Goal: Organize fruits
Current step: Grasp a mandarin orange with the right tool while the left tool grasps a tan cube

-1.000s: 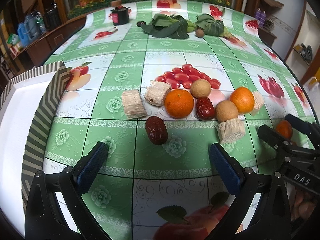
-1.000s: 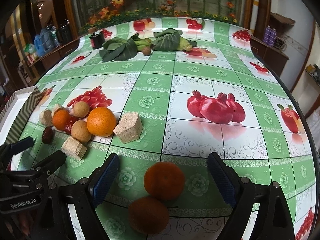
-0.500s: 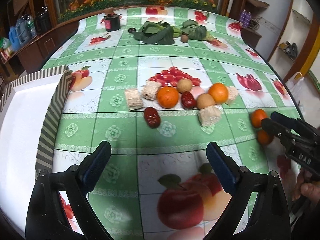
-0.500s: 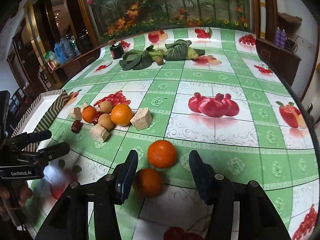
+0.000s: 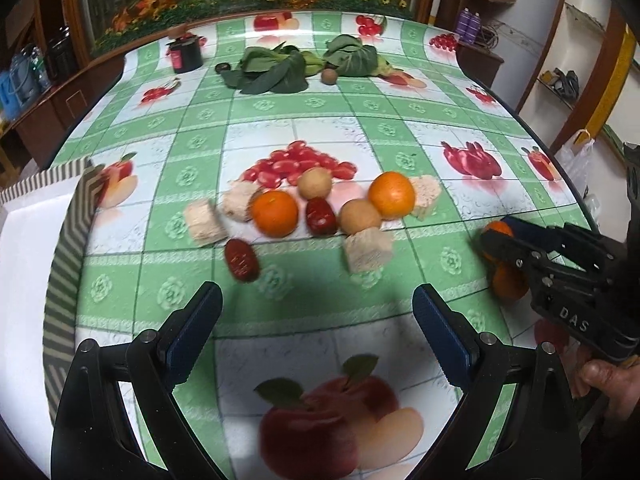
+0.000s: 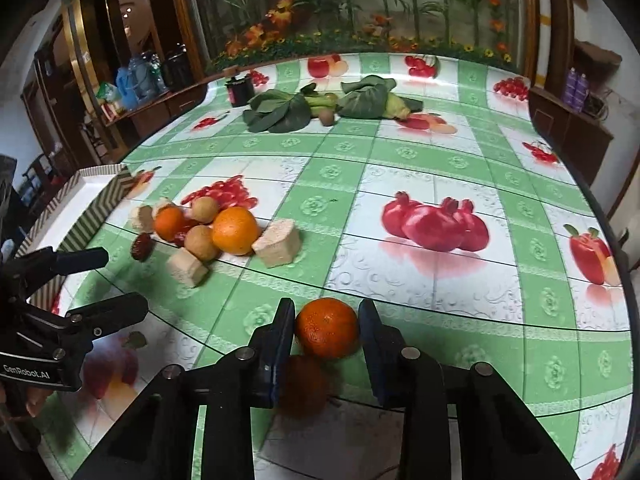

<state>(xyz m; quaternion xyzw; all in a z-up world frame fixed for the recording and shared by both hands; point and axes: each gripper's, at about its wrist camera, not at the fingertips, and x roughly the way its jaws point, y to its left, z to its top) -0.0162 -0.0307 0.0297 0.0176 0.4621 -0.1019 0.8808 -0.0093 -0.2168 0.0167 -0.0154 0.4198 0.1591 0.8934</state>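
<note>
My right gripper point(image 6: 326, 330) is shut on a small tangerine point(image 6: 327, 327), with a blue pad against each side of it. A second tangerine point(image 6: 302, 384) lies just below and behind it. In the left wrist view the right gripper point(image 5: 494, 232) shows at the far right with both tangerines partly hidden. My left gripper point(image 5: 318, 320) is open and empty, above the cloth near the front edge. A cluster of oranges point(image 5: 275, 213), brown round fruits point(image 5: 359, 216), red dates point(image 5: 241, 260) and beige cake blocks point(image 5: 367, 250) lies mid-table.
A white box with a striped rim point(image 5: 64, 264) stands at the left table edge. Leafy greens point(image 6: 280, 112) and a dark cup point(image 6: 239, 90) sit at the far side. The table edge curves round on the right point(image 6: 600, 216).
My right gripper has closed from wide open onto the front tangerine. My left gripper pulled back from the fruit cluster and stayed open.
</note>
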